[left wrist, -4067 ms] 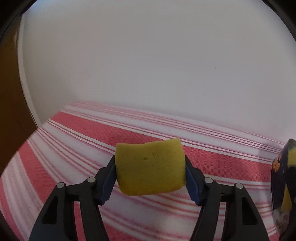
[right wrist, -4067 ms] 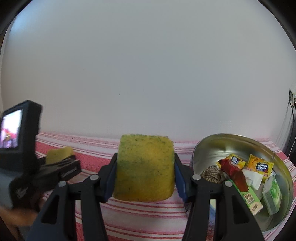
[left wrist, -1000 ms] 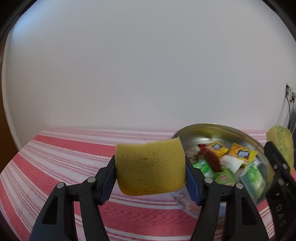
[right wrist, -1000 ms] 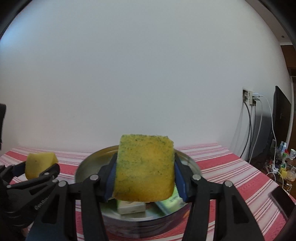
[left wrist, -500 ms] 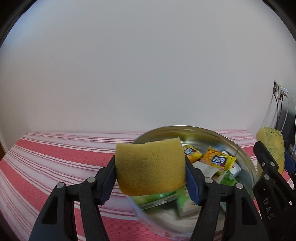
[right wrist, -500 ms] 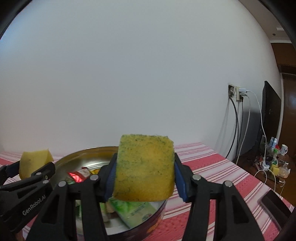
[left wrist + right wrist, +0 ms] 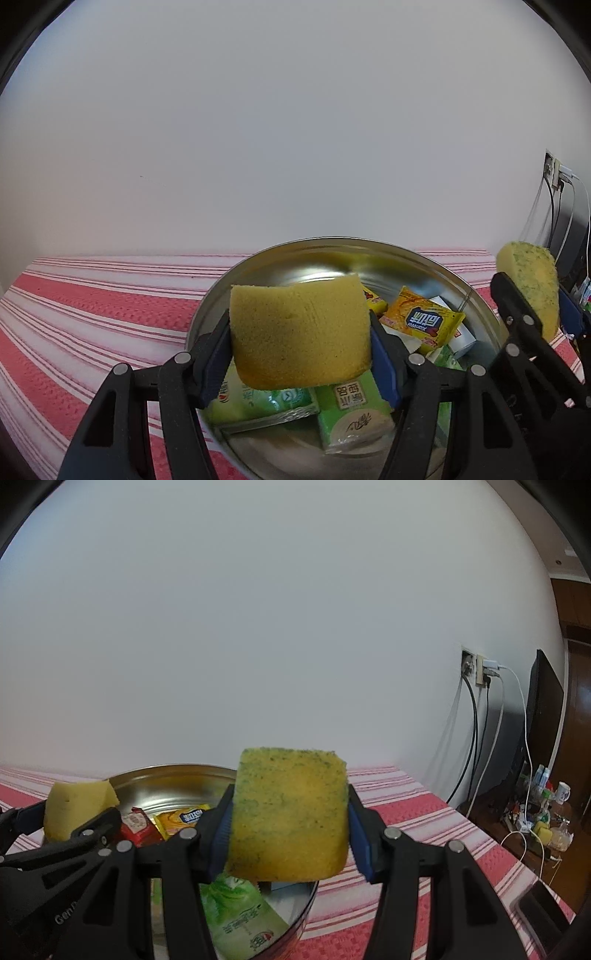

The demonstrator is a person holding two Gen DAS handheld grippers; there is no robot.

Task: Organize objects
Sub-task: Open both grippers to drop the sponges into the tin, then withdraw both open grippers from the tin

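- Left wrist view is showing the left gripper (image 7: 300,350) clamping a plain yellow sponge (image 7: 299,332) between its blue finger pads (image 7: 216,354); the sponge is filling the gap from pad to pad and is hanging directly over the metal tin (image 7: 207,306).
- Compared with half a second ago, the tin is sitting more squarely behind and below these fingers; four seconds ago only the striped cloth lay ahead of them. Judgement: the carry phase is ending and release into the tin is becoming possible.
- Right wrist view is showing the right gripper (image 7: 290,832) gripping a green-flecked sponge (image 7: 290,816), pads pressing on both of its sides, above the tin's rim (image 7: 166,770) on its right side.
- The tin has likewise moved from off to the right of these fingers to below them, mostly to their left.
- Below the left fingers, green packets (image 7: 347,410) and a yellow sachet (image 7: 421,325) are already occupying the tin floor; a red sachet (image 7: 135,825) is lying beyond the right gripper's left finger.
- Judgement: little bare floor is remaining, so the sponges will likely be resting on top of the packets.
- The two grippers are working close together over one opening; collision between them is the main hazard.
- The red-striped tablecloth (image 7: 92,306) is extending left of the left fingers; wall sockets and cables (image 7: 480,672) are well to the right of the right fingers, out of the way.
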